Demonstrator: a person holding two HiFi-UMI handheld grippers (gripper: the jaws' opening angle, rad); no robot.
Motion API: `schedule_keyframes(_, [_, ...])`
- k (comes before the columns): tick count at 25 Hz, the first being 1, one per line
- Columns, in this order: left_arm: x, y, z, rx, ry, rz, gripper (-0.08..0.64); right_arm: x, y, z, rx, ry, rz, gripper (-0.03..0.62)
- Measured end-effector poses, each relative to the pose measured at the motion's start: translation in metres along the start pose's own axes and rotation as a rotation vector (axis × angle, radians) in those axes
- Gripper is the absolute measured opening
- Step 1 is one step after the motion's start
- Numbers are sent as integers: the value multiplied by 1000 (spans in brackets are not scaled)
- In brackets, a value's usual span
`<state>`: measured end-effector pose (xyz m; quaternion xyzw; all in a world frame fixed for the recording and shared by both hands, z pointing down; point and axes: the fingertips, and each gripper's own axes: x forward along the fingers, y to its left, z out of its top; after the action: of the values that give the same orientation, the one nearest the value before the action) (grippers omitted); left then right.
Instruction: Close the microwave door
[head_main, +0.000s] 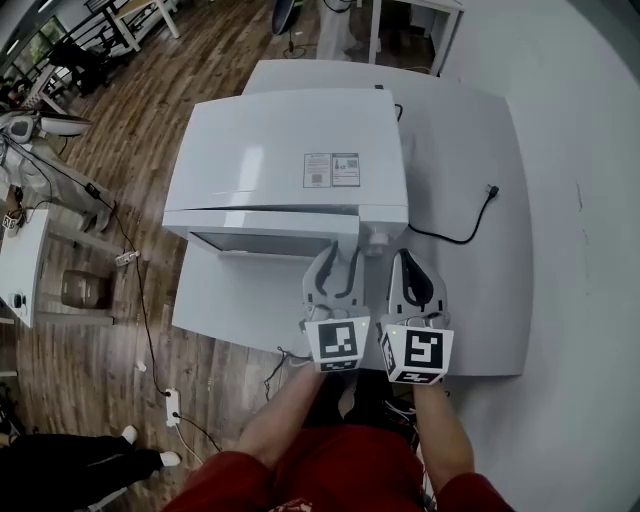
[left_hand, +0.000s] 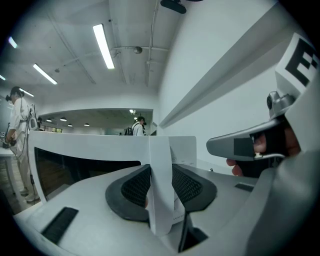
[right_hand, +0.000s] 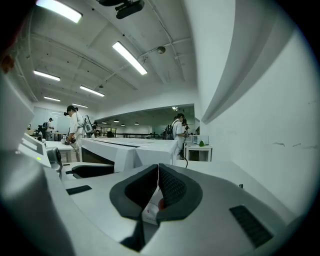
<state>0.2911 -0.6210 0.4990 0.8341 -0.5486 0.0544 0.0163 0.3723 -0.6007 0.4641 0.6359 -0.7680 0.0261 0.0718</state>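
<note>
The white microwave (head_main: 290, 150) sits on the white table (head_main: 470, 320), and its door (head_main: 270, 243) stands slightly ajar, the free edge at the right swung a little out from the body. The left gripper (head_main: 340, 260) is right there at that edge. Its own view shows the white slab of the door upright between the two dark pads (left_hand: 134, 187), one pad against each face, so the jaws stand wide yet are clamped on the door itself. The door's dark window stretches away to the left in that view.

Just beside it on the right, the right gripper (head_main: 405, 265) hovers in front of the control knob (head_main: 378, 240) with its jaws closed tip to tip and nothing caught between them (the little white and red patch low down looks like part of the gripper, though it is hard to be sure). A black power cord (head_main: 462, 232) snakes across the table to the right of the microwave.
</note>
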Motion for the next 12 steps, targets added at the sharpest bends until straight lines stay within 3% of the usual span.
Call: schedule_keyframes(12, [21, 5, 2, 1, 16, 60, 149, 16, -12, 6, 3, -12, 71, 28])
